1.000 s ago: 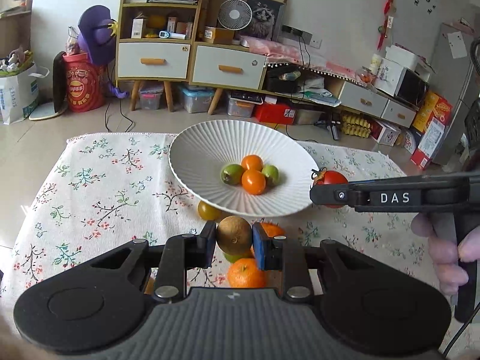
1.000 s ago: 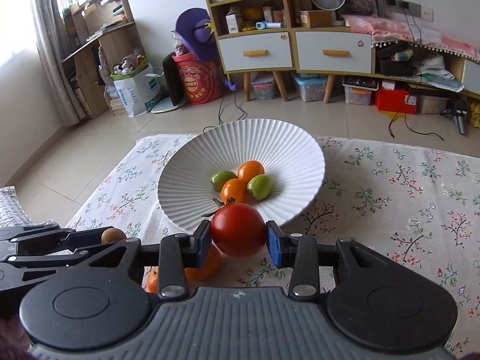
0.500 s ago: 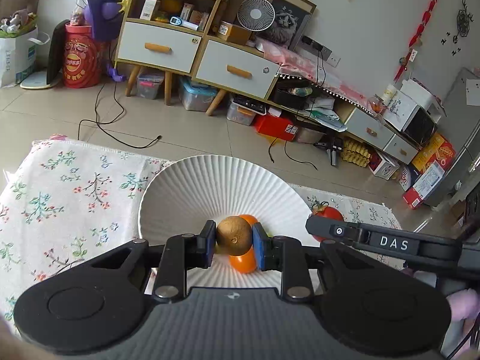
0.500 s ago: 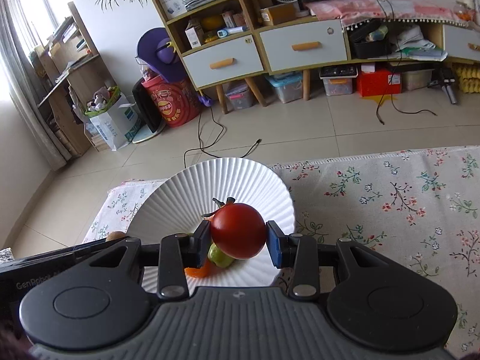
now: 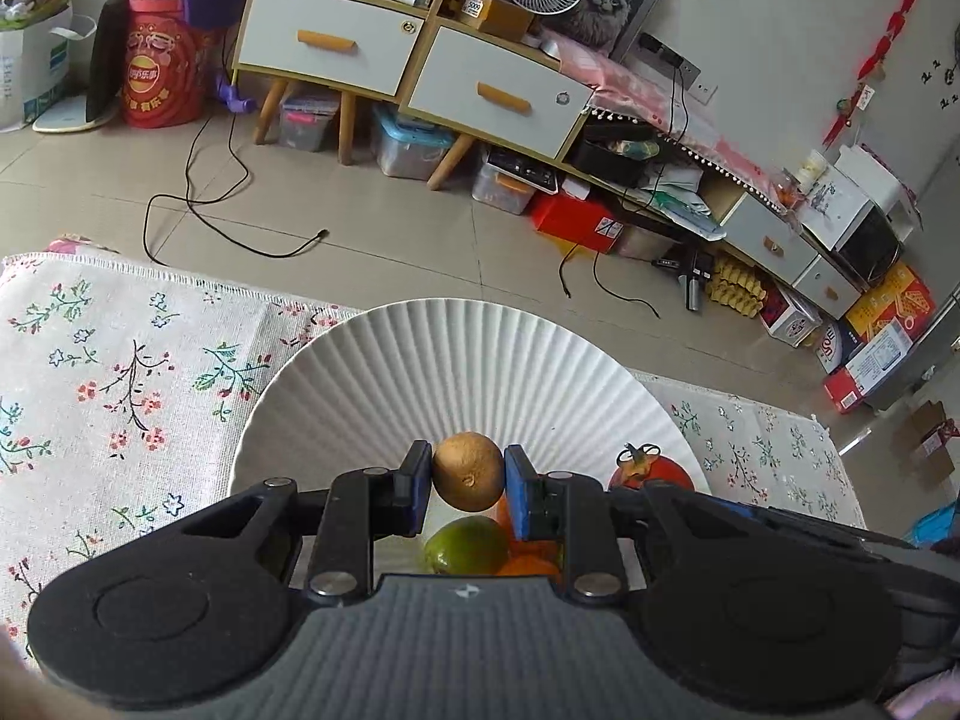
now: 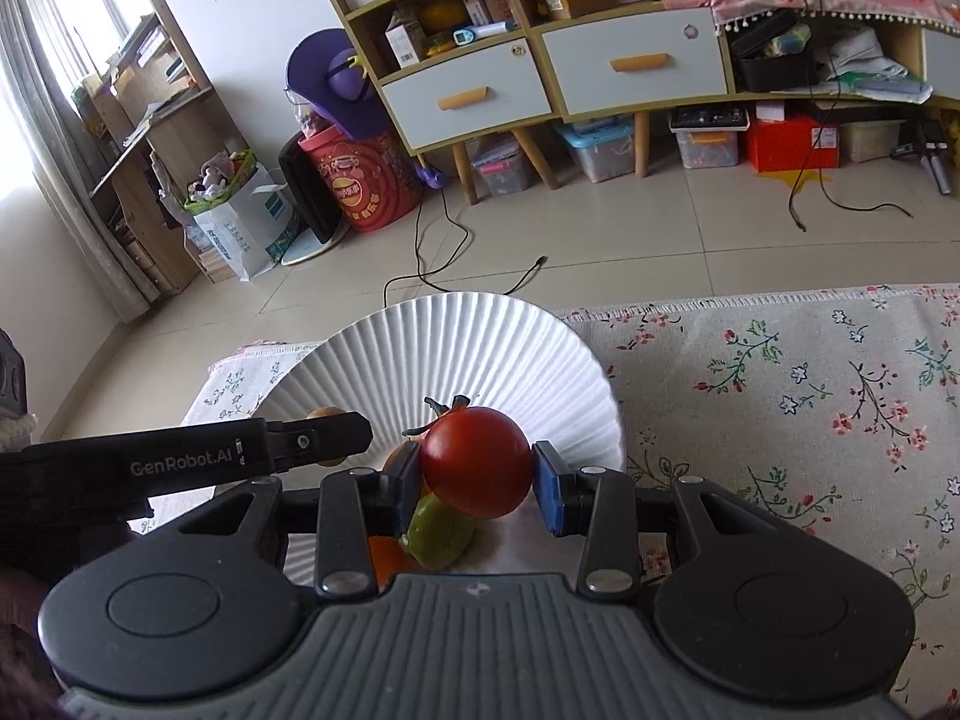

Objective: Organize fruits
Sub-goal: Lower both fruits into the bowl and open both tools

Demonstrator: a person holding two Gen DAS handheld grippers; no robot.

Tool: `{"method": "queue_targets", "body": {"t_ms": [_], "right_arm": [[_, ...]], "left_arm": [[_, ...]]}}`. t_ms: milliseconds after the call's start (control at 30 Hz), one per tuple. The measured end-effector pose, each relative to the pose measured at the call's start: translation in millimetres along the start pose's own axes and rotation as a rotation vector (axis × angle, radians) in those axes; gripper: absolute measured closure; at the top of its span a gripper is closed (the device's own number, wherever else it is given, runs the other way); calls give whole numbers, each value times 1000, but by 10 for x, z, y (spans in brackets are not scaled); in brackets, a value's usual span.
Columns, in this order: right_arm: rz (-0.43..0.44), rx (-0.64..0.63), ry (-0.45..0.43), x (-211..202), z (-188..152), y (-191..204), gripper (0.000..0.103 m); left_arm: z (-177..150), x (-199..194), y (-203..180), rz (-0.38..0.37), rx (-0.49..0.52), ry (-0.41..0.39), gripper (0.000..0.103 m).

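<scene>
A: Why do we keep both fruits in the air above the dish and not at the side of it?

B: Because the desk (image 5: 120, 360) is covered with a soft flowered cloth, and a round fruit would roll there. The white plate (image 5: 456, 360) has a deep centre and thin ribs running from the middle to the rim, so what we drop inside should slide to the middle. That is our guess from its shape.

A: And in our right claw (image 6: 477, 483)?

B: It is closed on the tomato (image 6: 477, 462), one blue pad on each side. The skin is smooth, red and shiny, with a dark dry stem on top. We judge it soft, so the squeeze should stay light. It hangs over the near part of the plate.

A: And the left claw (image 5: 468, 489)?

B: It is closed narrow on the kiwi (image 5: 468, 471), which is brown, dull and a little rough, shaped like an egg. The pads press on its two sides, so it cannot turn. It is also over the plate, just beside the tomato.

A: What lies under them?

B: A green citrus fruit (image 5: 468, 546) and some orange ones (image 5: 531, 558) already rest in the centre, touching each other. Their skin is glossy with fine pores. We think we must release low, so nothing bounces off them.
</scene>
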State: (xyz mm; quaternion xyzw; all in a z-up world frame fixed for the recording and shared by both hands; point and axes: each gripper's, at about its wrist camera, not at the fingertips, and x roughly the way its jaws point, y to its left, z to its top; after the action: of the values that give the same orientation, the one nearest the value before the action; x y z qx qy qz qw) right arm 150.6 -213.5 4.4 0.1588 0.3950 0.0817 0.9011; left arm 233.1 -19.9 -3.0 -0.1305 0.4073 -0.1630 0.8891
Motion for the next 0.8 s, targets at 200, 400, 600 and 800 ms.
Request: {"method": "queue_targets", "body": {"t_ms": [200,400,600,800], "right_arm": [[9,-14,4,43,-11,27,67],[18,7,1,33,7,-1,64],[19,32,-21,-46,34,-12,58],[-2,35,-20,-184,31,15,52]], "left_arm": [[-5,43,-4,4,-4,21,84],[9,22,9,3,-18,13,83],[18,-56,-18,16,-13,-2,74],[-20,-250,-18,35,8,-18,63]]}}
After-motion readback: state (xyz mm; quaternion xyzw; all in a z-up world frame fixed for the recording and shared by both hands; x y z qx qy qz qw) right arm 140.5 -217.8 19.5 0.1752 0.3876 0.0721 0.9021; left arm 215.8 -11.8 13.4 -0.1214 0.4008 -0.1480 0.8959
